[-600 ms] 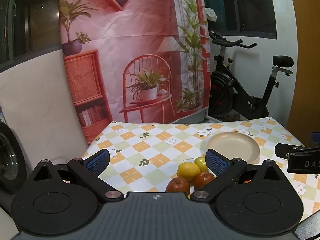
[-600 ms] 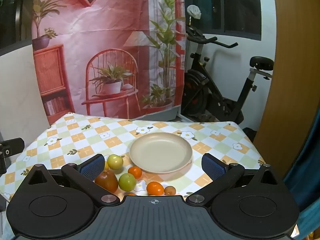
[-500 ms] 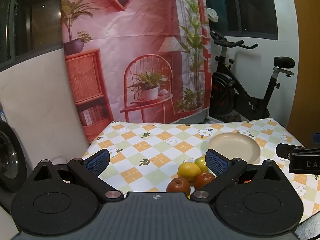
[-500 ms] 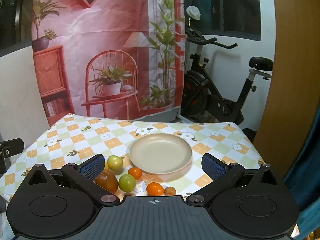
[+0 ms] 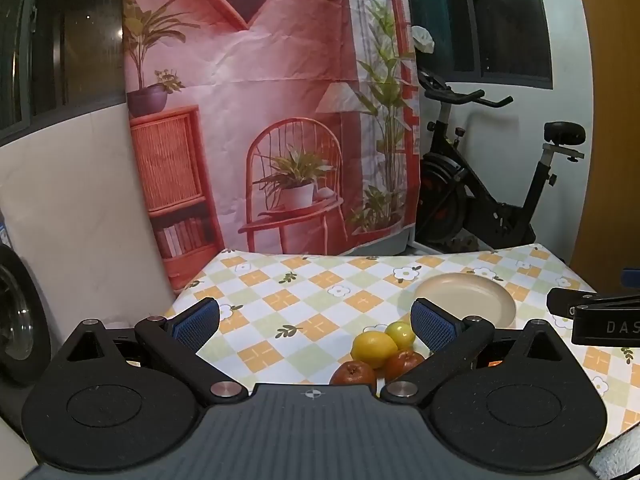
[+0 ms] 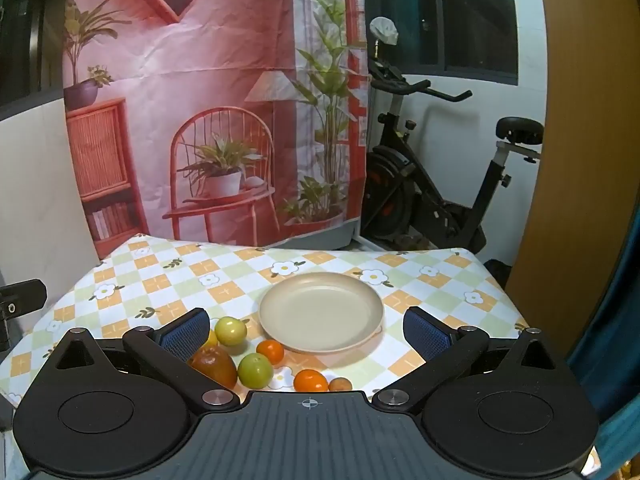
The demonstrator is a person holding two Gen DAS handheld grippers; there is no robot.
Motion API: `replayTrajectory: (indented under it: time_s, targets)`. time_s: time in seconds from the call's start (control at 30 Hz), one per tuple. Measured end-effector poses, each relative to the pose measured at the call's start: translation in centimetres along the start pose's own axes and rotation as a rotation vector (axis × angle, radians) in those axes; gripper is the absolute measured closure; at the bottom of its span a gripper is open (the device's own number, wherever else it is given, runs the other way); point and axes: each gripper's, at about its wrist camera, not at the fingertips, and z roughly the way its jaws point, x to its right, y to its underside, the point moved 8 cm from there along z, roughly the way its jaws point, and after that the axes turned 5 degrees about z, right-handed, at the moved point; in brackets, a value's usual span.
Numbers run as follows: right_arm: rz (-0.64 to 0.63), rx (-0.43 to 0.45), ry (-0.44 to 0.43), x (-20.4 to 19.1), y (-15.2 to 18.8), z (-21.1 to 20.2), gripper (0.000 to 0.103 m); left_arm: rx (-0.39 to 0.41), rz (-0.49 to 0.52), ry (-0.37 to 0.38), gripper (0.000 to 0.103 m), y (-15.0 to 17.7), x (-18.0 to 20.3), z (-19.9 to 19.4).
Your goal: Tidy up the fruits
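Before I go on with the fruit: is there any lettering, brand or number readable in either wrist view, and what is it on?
"DAS": white letters on the black body of the right gripper, at the right edge of the left wrist view; the edge of the picture cuts the word off.
Book spines printed on the pink backdrop: too small to read.
Nothing readable on the plate, the fruits or the tablecloth.

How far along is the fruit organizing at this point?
Nothing looks done yet: the beige plate holds nothing. In hand: nothing either; the left tongs and right tongs are both open, hovering above the checked tablecloth. Left: every fruit, including the yellow lemon, green apple, orange and red-brown apple, clustered beside the plate.
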Motion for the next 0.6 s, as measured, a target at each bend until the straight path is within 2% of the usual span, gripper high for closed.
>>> replayTrajectory:
  time_s: [0.6]
  targets:
    - [0.005,0.007,-0.002,0.06,0.00,-0.14,0.000,0.012,-0.002,0.003,0.000,-0.14,-0.01,-0.23]
